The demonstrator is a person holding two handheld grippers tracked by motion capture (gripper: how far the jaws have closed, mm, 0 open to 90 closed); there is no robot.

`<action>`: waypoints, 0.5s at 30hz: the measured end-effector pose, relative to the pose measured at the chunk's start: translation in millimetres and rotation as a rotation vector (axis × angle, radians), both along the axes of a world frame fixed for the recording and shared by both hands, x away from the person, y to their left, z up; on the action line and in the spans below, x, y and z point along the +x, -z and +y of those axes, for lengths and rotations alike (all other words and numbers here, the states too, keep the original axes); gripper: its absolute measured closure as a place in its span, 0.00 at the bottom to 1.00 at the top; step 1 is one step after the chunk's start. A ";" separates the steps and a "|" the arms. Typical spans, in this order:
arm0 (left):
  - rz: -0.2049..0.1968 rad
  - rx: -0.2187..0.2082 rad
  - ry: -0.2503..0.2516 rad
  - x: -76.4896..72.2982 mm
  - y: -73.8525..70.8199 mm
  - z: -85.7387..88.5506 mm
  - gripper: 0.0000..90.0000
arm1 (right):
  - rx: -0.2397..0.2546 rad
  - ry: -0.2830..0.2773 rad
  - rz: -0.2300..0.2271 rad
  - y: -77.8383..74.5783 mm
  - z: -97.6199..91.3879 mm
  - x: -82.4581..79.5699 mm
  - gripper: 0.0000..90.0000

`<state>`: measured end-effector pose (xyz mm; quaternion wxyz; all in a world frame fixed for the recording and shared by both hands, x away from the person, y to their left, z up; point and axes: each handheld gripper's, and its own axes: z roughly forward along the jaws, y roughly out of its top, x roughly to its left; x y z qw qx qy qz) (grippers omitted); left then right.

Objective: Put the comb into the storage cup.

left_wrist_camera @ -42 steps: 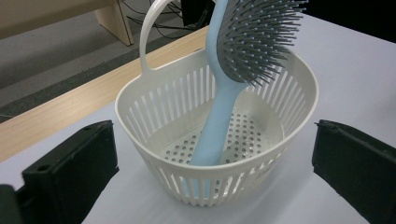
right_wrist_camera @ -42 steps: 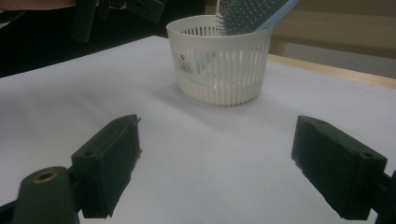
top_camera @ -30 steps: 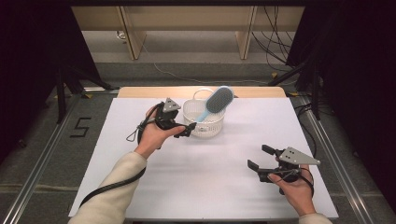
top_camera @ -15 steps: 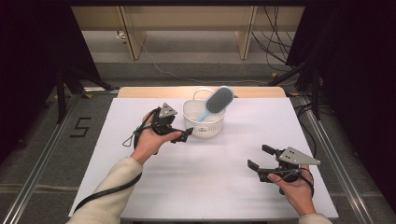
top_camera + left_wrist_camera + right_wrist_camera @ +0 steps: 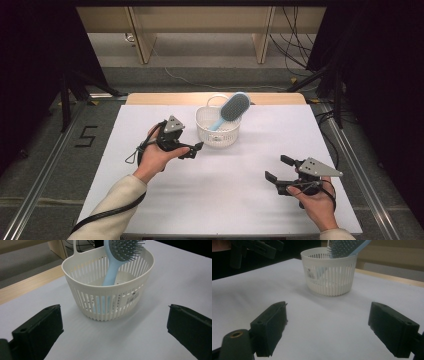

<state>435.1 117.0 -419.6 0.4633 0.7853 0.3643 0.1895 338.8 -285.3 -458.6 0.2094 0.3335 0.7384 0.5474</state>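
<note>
both tongs gape empty; left gripper view alone shows the basket's (image 5: 107, 297) label.

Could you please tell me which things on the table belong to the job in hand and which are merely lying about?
Belonging to the job:
white slotted basket
blue hairbrush standing in it
left tool, open beside the basket

Merely about:
right tool, open, apart
white table cover

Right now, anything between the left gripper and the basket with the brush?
Nothing visible. The left gripper sits just short of the white basket, jaws wide apart, with bare white table cover between them. The blue hairbrush stands handle-down inside the basket, head leaning over the rim.
</note>
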 end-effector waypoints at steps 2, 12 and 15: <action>-0.001 0.001 0.002 -2.5 0.6 1.5 0.00 | -0.002 0.001 0.001 -0.1 -0.2 0.0 0.18; -0.008 -0.004 0.011 -14.6 2.0 8.4 0.00 | -0.001 0.003 -0.002 -0.2 -0.4 0.1 0.18; -0.013 -0.009 0.009 -17.2 2.0 10.1 0.00 | -0.001 0.003 -0.003 -0.2 -0.4 0.1 0.18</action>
